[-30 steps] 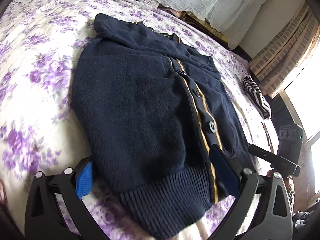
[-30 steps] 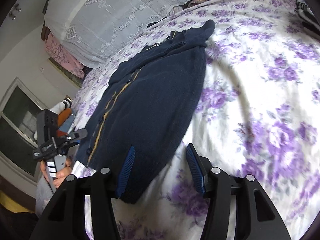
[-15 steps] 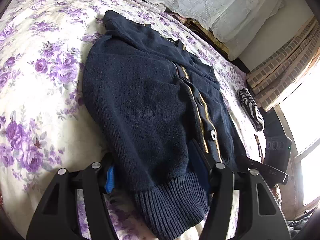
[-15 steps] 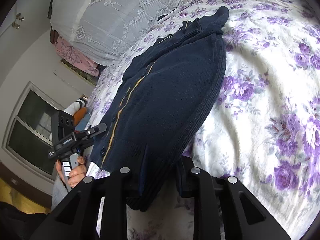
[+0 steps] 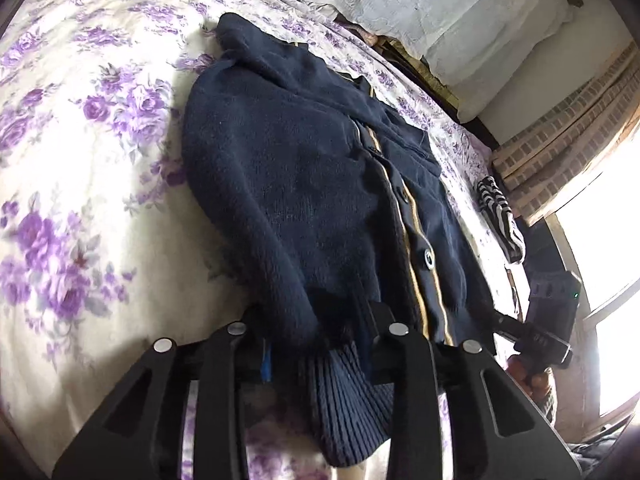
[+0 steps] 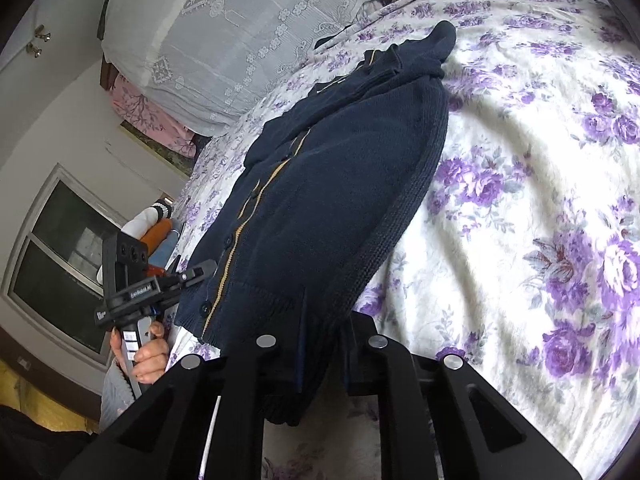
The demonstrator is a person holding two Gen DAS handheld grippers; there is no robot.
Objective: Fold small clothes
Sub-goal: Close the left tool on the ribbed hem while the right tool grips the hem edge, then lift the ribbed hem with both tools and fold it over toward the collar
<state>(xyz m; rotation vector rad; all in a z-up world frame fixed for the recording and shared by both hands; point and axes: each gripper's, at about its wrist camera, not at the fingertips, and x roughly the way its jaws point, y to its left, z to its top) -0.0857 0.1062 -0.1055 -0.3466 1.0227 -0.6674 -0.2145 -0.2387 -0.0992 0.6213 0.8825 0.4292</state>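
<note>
Cardigan (image 5: pixel 304 184) runs lengthwise from bottom center toward upper left, collar far; both claws, left claw (image 5: pixel 320 340) and right claw (image 6: pixel 320 344), clamped on its ribbed hem; striped cloth (image 5: pixel 500 216) at right on the bed (image 5: pixel 80 160).

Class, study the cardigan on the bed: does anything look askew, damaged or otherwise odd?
Nothing looks damaged. The cardigan lies buttoned on the floral bedspread, its ribbed hem bunched where the left gripper and right gripper pinch it. A striped garment lies apart near the bed's edge.
</note>
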